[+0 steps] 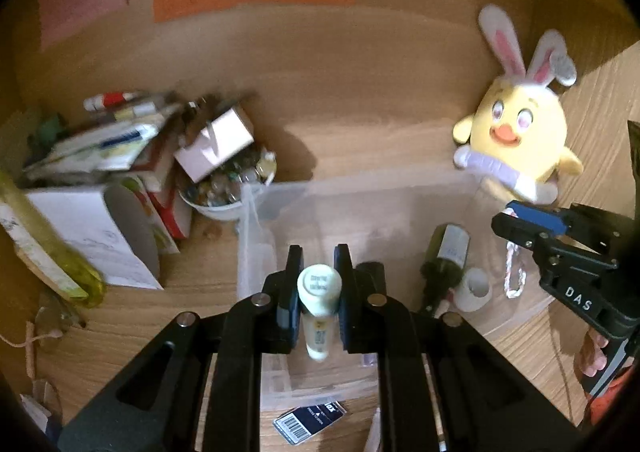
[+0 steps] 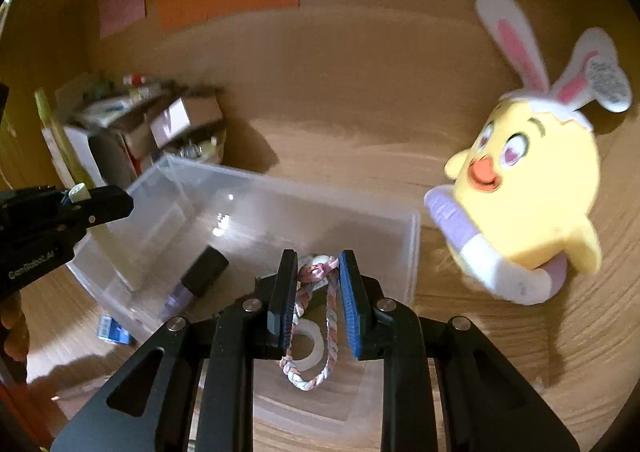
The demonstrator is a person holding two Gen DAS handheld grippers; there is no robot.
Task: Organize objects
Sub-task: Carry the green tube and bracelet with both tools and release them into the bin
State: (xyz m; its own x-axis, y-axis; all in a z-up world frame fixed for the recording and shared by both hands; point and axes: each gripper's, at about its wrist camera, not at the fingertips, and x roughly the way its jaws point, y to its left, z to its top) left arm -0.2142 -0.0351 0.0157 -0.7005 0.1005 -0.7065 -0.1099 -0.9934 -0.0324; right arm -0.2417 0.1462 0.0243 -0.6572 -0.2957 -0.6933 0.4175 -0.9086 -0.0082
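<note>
1. Already inside the clear plastic storage bin [image 1: 256, 212], right of centre in the left wrist view: a dark glass bottle with a white label [image 1: 444, 260] lying on its side and a white roll of tape [image 1: 474, 288].
2. Left gripper [image 1: 319, 284], bottom centre, over the bin: jaws narrow, clamped on a small white-capped cream tube [image 1: 319, 292]; not yet released.
3. Right gripper [image 2: 318, 284], bottom centre of the right wrist view, above the bin: jaws closed on a braided pink-and-white cord loop [image 2: 316, 348] hanging down; not yet dropped.
4. Still outside: yellow plush chick with rabbit ears [image 2: 532, 192] at right, blue barcoded card [image 1: 308, 422] at bottom, heap of boxes and papers [image 1: 120, 172] at left.
5. Judged roughly midway, much left to sort.
</note>
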